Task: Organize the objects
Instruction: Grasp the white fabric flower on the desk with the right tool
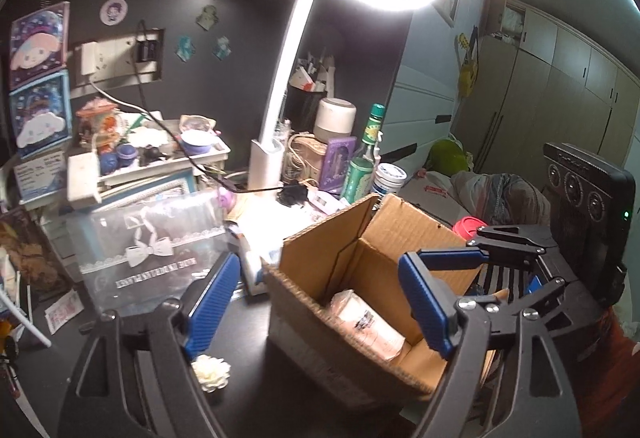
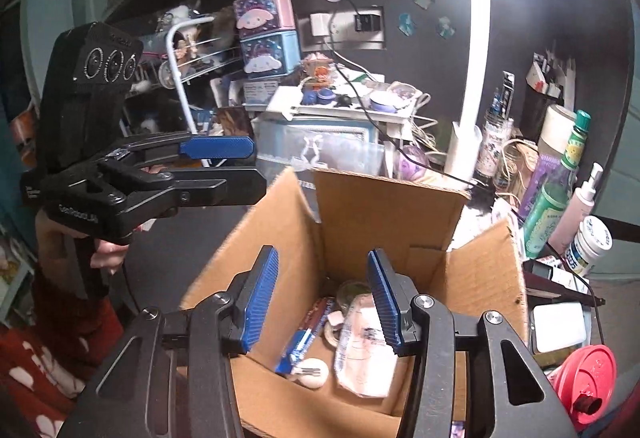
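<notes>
An open cardboard box [image 1: 320, 262] stands on the dark desk; it also shows in the right wrist view [image 2: 384, 205]. Inside lie a clear pinkish packet [image 2: 360, 342], a blue-and-red pack [image 2: 308, 334], a cream round item [image 2: 312, 372] and a small jar [image 2: 350, 292]. My left gripper [image 1: 320, 302] is open and empty, astride the box's near-left wall. My right gripper [image 2: 324, 302] is open and empty, just above the box's opening. It also shows in the left wrist view [image 1: 480, 250], and the left gripper in the right wrist view [image 2: 252, 165].
A white fabric flower [image 1: 211, 372] lies on the desk [image 1: 248, 358] left of the box. A clear pouch with a bow [image 1: 152, 246], a lamp base [image 1: 266, 165], green bottles [image 1: 366, 157], a white jar [image 1: 390, 175] and a red lid [image 2: 586, 374] crowd around.
</notes>
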`<state>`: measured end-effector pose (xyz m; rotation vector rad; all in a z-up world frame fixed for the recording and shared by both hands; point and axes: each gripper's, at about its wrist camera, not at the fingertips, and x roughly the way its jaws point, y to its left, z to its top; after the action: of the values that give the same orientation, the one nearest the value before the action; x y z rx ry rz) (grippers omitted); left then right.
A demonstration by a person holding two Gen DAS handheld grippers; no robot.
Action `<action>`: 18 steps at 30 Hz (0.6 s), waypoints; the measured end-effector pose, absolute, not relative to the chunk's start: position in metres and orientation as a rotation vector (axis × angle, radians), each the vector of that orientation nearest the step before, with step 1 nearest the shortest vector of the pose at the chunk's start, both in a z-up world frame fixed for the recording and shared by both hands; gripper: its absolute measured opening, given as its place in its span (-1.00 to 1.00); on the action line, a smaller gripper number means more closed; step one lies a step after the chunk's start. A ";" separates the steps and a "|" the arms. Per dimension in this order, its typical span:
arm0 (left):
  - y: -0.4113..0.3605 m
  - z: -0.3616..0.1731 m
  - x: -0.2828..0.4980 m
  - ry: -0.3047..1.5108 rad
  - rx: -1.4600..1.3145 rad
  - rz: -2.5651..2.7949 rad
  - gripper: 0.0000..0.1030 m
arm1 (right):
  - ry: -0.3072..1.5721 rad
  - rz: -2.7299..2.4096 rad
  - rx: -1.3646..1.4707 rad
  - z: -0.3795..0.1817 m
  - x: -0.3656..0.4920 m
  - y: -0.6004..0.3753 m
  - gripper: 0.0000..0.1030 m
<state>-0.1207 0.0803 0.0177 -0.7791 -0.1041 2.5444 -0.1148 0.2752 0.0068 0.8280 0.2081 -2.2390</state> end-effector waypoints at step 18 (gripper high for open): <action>-0.050 -0.047 -0.057 -0.154 -0.828 2.775 0.64 | 0.327 -1.957 0.783 -0.063 -0.042 0.109 -0.14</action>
<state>-0.0566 -0.0499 -0.0468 -0.8275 -0.1539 2.7751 -0.0420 0.1089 -0.0631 0.7829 0.3275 -1.9572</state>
